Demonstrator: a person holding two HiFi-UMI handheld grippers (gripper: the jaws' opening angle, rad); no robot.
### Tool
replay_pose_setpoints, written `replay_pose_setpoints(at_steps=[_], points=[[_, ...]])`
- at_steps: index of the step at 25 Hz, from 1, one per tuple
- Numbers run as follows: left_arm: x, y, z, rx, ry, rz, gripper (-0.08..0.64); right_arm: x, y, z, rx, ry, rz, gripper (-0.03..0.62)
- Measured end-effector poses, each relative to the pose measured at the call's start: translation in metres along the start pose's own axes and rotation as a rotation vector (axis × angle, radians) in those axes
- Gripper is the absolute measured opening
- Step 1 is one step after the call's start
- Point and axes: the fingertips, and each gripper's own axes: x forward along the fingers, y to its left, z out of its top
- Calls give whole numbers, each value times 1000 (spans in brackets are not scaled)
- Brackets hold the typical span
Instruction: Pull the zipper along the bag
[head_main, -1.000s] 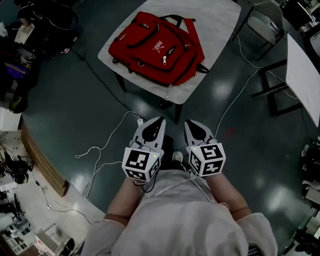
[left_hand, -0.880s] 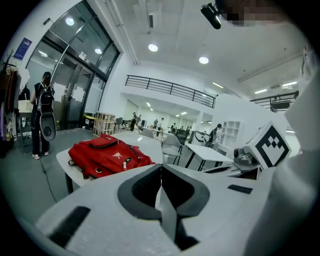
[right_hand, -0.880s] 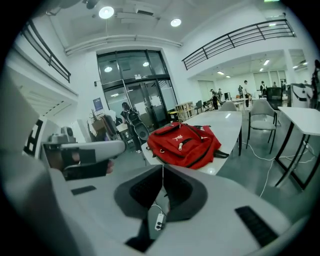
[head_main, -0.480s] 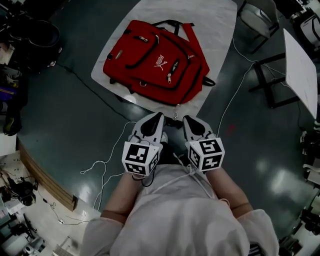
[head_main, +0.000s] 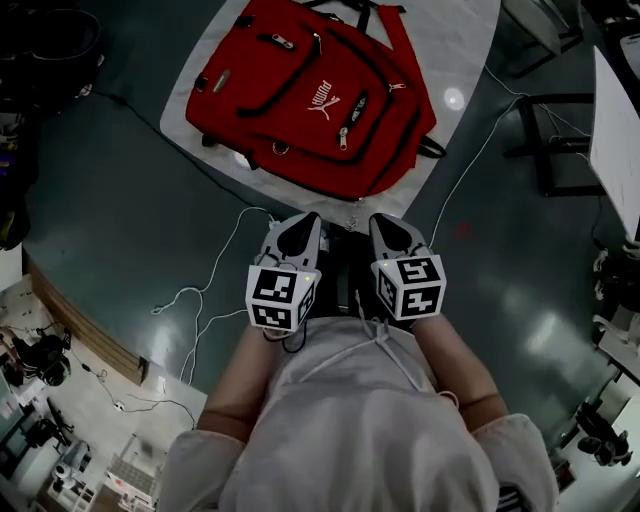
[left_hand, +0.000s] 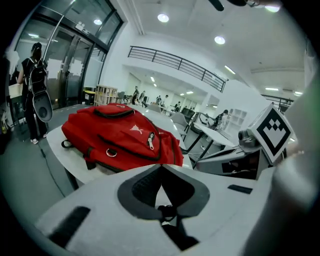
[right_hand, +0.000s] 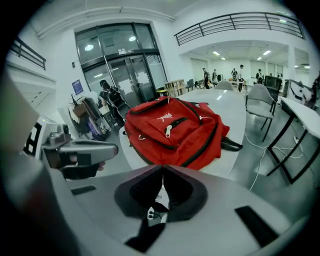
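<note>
Task not begun. Left gripper (head_main: 306, 218) and right gripper (head_main: 381, 220) both clenched, empty, short of table (head_main: 468, 40). Red backpack (head_main: 310, 95) lies flat; 0 zippers touched.

Red bag (head_main: 318, 95) w/ black trim, white tabletop (head_main: 460, 45)

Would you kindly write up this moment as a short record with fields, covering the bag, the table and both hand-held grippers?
bag: red backpack, lying flat, front side up
support: white table, backpack on top of it
zipper: silver zipper pull on the front pocket, nothing gripping it
left hand-held gripper: jaws together, empty, short of the table edge, apart from the backpack
right hand-held gripper: jaws together, empty, beside the left one, apart from the backpack
task state: zipper not yet grasped
</note>
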Motion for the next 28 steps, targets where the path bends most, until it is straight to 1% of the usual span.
replay_pose_setpoints(at_steps=[5,8,13,17,19,21,23,28], points=[[28,8,-25,-66,53,53,21,33,-20,-8,-70,97,49,28],[43,6,-39,-95,76,81,21,49,-33,-9,-112,134,71,28],[60,0,-57,-154,107,135,21,72,-49,-16,-143,203,117,28],[73,-11,-70,-180,140,135,25,84,-55,-30,-176,256,151,28],[77,-18,-75,-183,158,127,39,86,-57,-34,-171,272,161,28],[82,-24,-78,-167,180,113,115,88,-58,-36,-169,290,167,28],[87,-30,-79,-143,200,103,129,90,-59,-37,-177,306,173,28],[102,-38,-82,-106,234,94,129,91,-59,-38,-193,354,191,28]])
